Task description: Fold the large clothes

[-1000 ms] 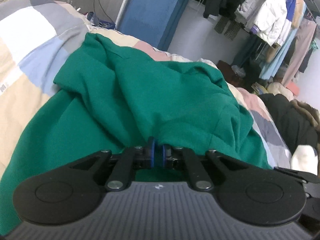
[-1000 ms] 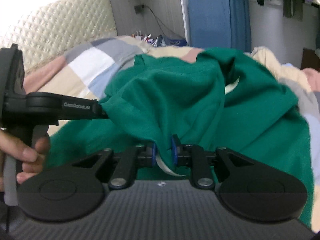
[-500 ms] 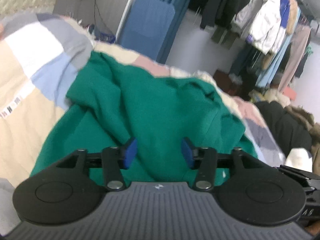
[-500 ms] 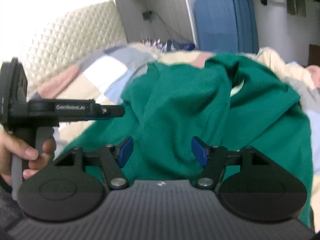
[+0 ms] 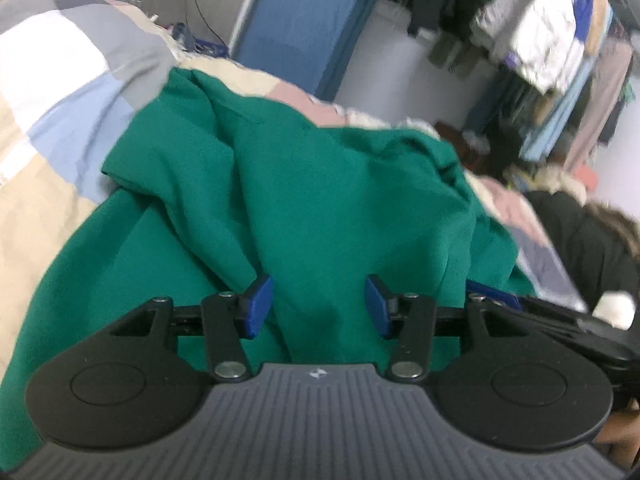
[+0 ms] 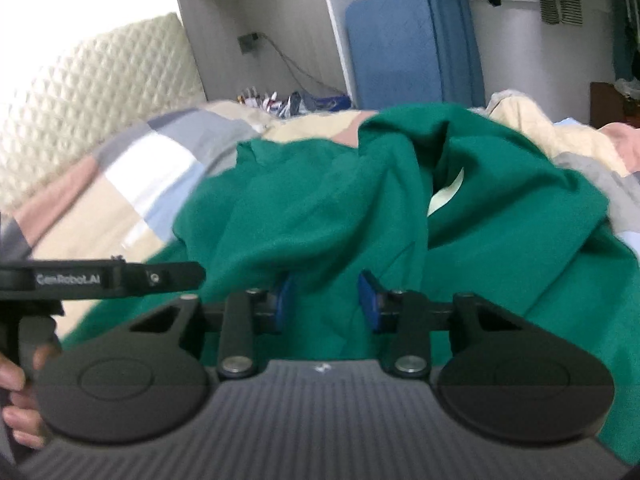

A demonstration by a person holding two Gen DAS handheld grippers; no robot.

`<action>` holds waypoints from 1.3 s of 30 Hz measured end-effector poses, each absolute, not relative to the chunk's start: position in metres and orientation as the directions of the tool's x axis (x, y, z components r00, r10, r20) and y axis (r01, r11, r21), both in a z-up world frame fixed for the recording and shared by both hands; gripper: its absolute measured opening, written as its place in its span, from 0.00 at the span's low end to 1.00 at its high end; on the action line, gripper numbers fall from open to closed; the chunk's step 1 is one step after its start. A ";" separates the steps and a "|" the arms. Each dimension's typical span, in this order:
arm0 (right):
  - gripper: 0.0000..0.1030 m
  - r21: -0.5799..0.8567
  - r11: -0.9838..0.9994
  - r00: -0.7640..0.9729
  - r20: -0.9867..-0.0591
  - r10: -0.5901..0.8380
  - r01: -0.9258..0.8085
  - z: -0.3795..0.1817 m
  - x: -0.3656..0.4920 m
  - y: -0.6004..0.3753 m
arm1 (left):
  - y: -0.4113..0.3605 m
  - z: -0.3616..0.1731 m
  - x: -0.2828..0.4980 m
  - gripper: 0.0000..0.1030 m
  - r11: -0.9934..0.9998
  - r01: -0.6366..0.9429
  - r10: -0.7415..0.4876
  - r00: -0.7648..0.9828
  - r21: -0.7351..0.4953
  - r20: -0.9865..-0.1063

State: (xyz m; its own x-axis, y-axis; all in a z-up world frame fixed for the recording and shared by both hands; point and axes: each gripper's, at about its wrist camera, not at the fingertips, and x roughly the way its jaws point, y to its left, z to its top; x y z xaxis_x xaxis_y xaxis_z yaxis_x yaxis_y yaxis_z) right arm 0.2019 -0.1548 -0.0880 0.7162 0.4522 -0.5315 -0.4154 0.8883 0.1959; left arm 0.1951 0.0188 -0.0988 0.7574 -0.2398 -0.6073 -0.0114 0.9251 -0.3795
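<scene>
A large green garment lies rumpled and partly folded over itself on a patchwork bedspread. It also shows in the right wrist view, with a pale lining visible in an opening. My left gripper is open just above the cloth's near fold, holding nothing. My right gripper is open over the cloth too, empty. The left gripper's arm crosses the left of the right wrist view.
A quilted headboard stands behind the bed. A blue padded board leans on the wall. A rack of hanging clothes and a dark fur-trimmed coat are to the right. Small clutter sits beyond the bed.
Both grippers were shut on the green cloth one second ago. Both have opened, let the cloth drop onto the bed, and pulled back slightly.
</scene>
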 end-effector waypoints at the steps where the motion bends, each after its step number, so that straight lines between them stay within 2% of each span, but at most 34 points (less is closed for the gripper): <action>1: 0.38 0.193 0.888 0.710 -0.541 0.451 -0.417 -0.093 0.205 -0.154 | 0.016 -0.103 0.199 0.55 0.934 0.002 -0.240 0.746 -0.358 -0.622; 4: 0.37 0.184 0.891 0.691 -0.573 0.440 -0.416 -0.101 0.211 -0.154 | 0.007 -0.115 0.210 0.54 0.953 0.005 -0.217 0.713 -0.304 -0.667; 11: 0.35 0.176 0.895 0.675 -0.601 0.428 -0.410 -0.108 0.217 -0.156 | -0.002 -0.141 0.226 0.54 0.961 -0.016 -0.196 0.665 -0.276 -0.720; 22: 0.37 0.197 0.883 0.640 -0.625 0.447 -0.425 -0.081 0.193 -0.168 | 0.015 -0.109 0.194 0.55 0.947 -0.037 -0.201 0.710 -0.321 -0.675; 27: 0.38 0.176 0.900 0.651 -0.637 0.413 -0.399 -0.063 0.159 -0.190 | 0.012 -0.098 0.164 0.55 0.959 -0.035 -0.175 0.709 -0.283 -0.683; 31: 0.38 0.201 0.914 0.655 -0.645 0.394 -0.352 -0.051 0.139 -0.213 | 0.019 -0.089 0.143 0.55 0.951 -0.065 -0.170 0.708 -0.302 -0.686; 33: 0.50 0.232 0.923 0.659 -0.648 0.383 -0.308 -0.049 0.130 -0.227 | 0.022 -0.086 0.134 0.56 0.952 -0.070 -0.164 0.704 -0.297 -0.691; 37: 0.56 0.262 0.936 0.661 -0.663 0.351 -0.235 -0.047 0.112 -0.253 | 0.036 -0.081 0.119 0.58 0.947 -0.101 -0.159 0.676 -0.304 -0.719; 39: 0.74 0.266 0.946 0.665 -0.675 0.319 -0.184 -0.048 0.109 -0.263 | 0.048 -0.078 0.114 0.61 0.939 -0.129 -0.159 0.662 -0.319 -0.733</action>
State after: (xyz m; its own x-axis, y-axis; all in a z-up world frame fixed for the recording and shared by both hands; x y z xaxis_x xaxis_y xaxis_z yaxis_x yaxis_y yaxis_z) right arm 0.1089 -0.2633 -0.0483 0.6652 0.3192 -0.6750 -0.1842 0.9462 0.2660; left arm 0.1140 0.0479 -0.0779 0.6619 -0.1585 -0.7326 -0.1287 0.9388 -0.3194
